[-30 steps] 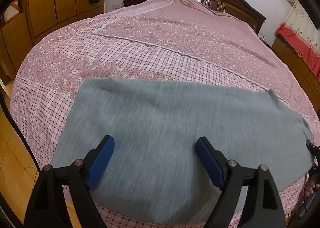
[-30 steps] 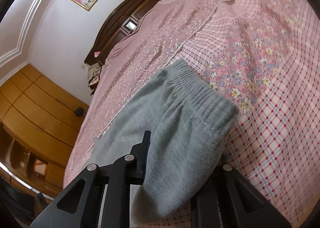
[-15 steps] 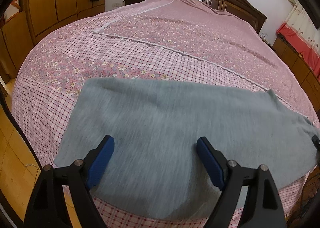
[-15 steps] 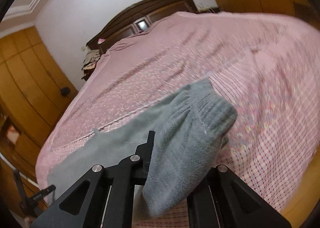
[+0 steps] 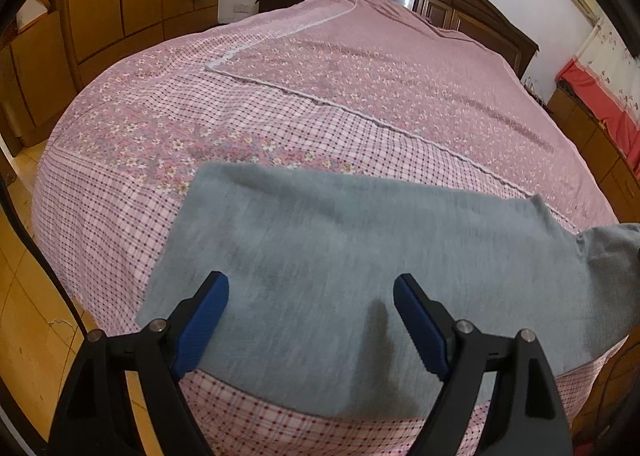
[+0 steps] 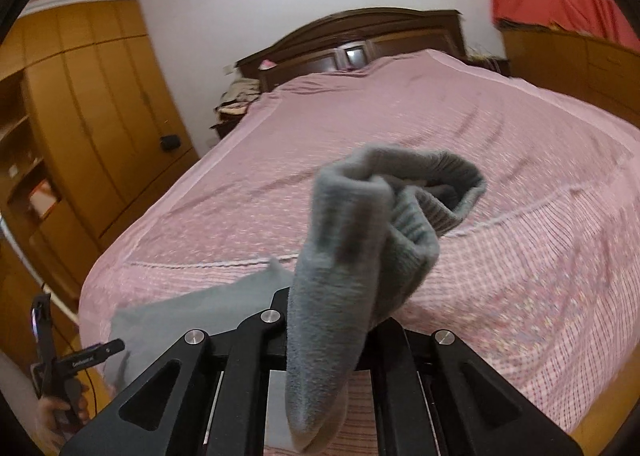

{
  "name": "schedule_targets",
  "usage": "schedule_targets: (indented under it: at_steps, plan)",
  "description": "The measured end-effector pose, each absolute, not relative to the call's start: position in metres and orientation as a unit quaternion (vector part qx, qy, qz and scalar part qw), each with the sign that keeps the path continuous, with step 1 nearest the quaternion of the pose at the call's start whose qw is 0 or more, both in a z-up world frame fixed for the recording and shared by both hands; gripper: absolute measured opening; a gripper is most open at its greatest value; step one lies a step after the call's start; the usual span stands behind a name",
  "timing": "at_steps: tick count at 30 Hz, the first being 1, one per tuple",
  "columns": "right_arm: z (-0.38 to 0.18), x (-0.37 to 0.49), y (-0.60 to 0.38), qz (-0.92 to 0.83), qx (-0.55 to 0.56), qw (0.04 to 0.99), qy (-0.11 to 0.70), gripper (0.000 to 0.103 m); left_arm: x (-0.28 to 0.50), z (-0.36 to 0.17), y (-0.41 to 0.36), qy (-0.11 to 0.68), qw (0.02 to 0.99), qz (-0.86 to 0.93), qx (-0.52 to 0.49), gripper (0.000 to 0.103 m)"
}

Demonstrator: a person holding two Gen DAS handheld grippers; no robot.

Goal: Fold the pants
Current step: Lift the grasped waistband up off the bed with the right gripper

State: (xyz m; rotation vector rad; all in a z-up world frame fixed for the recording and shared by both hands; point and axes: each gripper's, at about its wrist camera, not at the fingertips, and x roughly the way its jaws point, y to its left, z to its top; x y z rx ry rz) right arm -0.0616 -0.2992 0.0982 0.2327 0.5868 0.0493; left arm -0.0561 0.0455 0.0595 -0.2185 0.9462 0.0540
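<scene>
Two grippers work grey pants (image 5: 360,256) lying lengthwise across the bed (image 5: 360,68): the right gripper (image 6: 332,340) pinches the lifted waistband end (image 6: 400,192), while the left gripper (image 5: 310,320) hovers wide open, empty, over the flat legs.

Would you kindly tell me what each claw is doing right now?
Left claw: open, above the grey pants, holding nothing.
Right claw: closed on the pants' waistband end.

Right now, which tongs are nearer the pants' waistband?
Right. The right tongs are clamped on the pants near the ribbed waistband, lifting it; the left tongs hover open over the leg end.
</scene>
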Motion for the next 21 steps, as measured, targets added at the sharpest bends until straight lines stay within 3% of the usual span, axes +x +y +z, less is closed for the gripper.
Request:
schedule_targets:
  at_steps: [21]
  plan:
    - [0.099, -0.034, -0.165, 0.173, 0.012, 0.931, 0.320, 0.009, -0.070, 0.075, 0.083, 0.432, 0.893, 0.043, -0.121, 0.088]
